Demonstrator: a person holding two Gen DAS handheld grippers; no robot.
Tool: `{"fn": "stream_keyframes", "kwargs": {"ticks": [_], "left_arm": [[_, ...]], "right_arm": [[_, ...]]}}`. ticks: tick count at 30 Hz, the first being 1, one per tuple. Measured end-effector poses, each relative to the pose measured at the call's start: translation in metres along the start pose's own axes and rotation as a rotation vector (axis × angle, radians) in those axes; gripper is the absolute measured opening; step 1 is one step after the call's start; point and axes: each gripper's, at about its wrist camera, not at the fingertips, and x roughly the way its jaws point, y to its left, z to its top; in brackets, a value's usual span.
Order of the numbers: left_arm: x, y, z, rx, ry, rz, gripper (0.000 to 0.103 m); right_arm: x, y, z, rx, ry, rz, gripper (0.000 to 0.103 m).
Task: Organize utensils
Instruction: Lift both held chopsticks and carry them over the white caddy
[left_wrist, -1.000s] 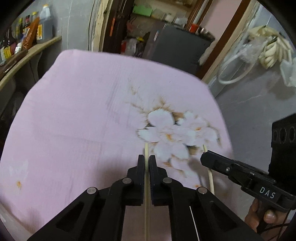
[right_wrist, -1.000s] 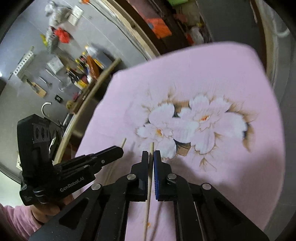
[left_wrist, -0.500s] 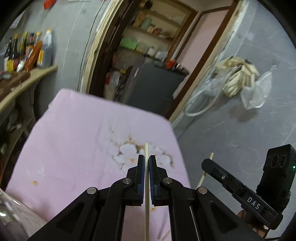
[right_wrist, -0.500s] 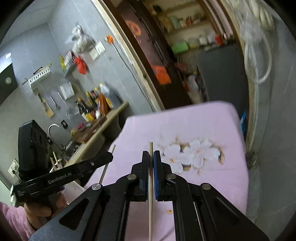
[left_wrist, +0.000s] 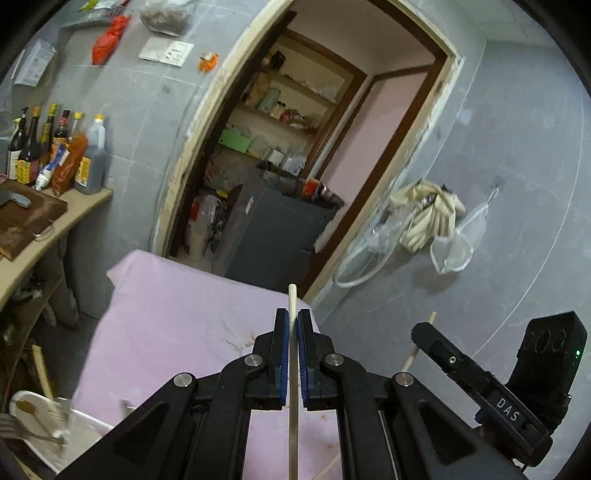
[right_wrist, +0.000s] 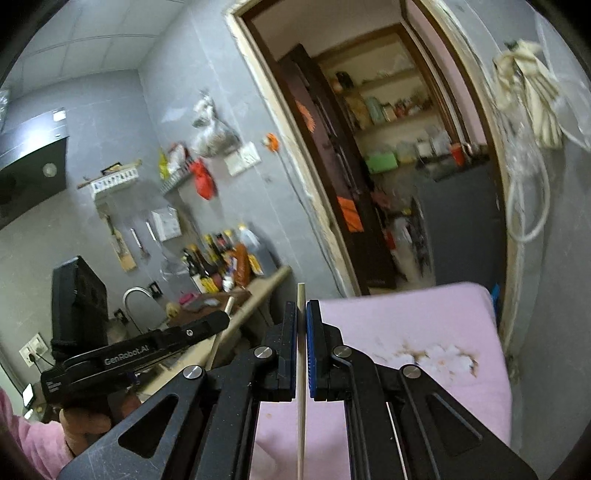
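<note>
My left gripper (left_wrist: 291, 317) is shut on a pale wooden chopstick (left_wrist: 292, 387) that runs between its blue pads and sticks out past the tips. My right gripper (right_wrist: 302, 308) is shut on a second chopstick (right_wrist: 301, 398) in the same way. Both are held high above the pink flowered tablecloth (left_wrist: 166, 325), which also shows in the right wrist view (right_wrist: 406, 325). The right gripper shows in the left wrist view (left_wrist: 419, 328) at the right, with its chopstick tip (left_wrist: 430, 315). The left gripper shows in the right wrist view (right_wrist: 221, 319) at the left.
A white container (left_wrist: 44, 428) with utensils and a wooden stick stands at the table's lower left. A counter (left_wrist: 48, 221) with a cutting board and several bottles (left_wrist: 55, 155) runs along the left. A doorway (left_wrist: 295, 166) and grey cabinet (left_wrist: 277, 236) lie beyond the table.
Both grippers have lifted and tilted up with their chopsticks. The tablecloth has dropped low in both views, and the white container has come into the left wrist view.
</note>
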Motion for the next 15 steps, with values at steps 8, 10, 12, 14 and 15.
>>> {"fn": "stream_keyframes", "kwargs": {"ticks": [8, 10, 12, 14, 15], "left_arm": [[-0.049, 0.045, 0.027, -0.002, -0.104, -0.001, 0.005], [-0.058, 0.059, 0.029, -0.005, -0.133, 0.015, 0.005], [-0.064, 0.076, 0.031, -0.007, -0.166, 0.040, 0.005], [-0.070, 0.093, 0.032, -0.013, -0.194, 0.068, 0.005], [-0.071, 0.100, 0.033, -0.016, -0.207, 0.082, 0.005]], "right_arm": [[0.004, 0.067, 0.000, 0.002, -0.065, 0.049, 0.005], [0.007, 0.079, -0.005, 0.004, -0.073, 0.055, 0.005], [0.010, 0.091, -0.010, 0.006, -0.083, 0.060, 0.005], [0.014, 0.103, -0.015, 0.004, -0.091, 0.060, 0.005], [0.016, 0.107, -0.018, 0.002, -0.094, 0.059, 0.005]]}}
